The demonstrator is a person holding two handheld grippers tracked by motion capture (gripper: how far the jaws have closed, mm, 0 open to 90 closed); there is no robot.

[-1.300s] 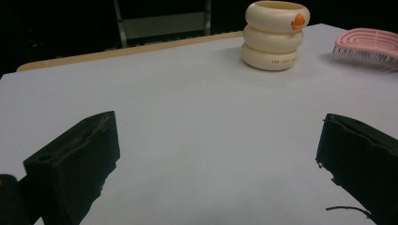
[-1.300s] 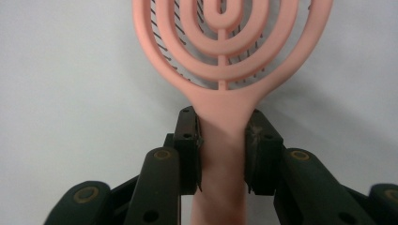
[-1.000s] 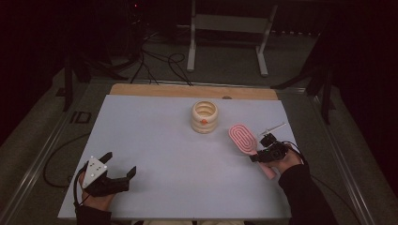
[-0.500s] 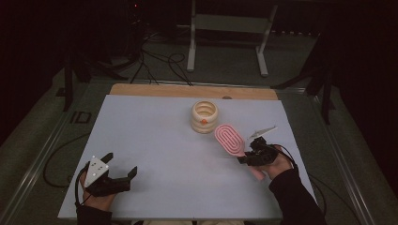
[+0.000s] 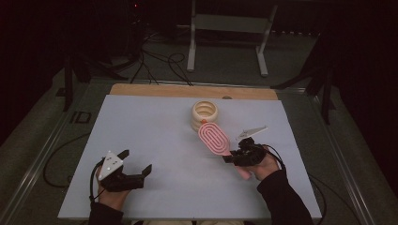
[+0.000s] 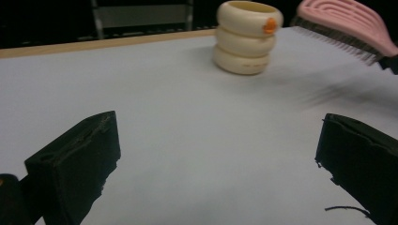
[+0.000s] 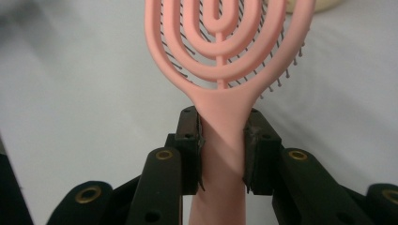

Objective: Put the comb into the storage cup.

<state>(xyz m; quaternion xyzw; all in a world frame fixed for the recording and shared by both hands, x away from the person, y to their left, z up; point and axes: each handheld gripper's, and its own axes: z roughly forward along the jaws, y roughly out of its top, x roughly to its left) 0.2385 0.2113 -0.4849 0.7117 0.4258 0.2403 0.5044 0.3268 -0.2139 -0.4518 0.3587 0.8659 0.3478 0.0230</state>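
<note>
A white table top (image 5: pixel 155 140) with a wooden strip (image 5: pixel 187 91) along its 12 o'clock edge stands in a dim room. Beyond it, a grey metal stand (image 5: pixel 228 33) rises from a dark floor (image 5: pixel 300 61), with black cables (image 5: pixel 159 63) trailing at 11 o'clock.

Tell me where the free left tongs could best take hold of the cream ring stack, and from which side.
Grip the cream ring stack across its rounded outer wall, near the middle ring, coming in level from the person's side. It stands upright with open table in front, and the left tongs are open. The pink hairbrush crowds its right, so probably avoid that side.
</note>
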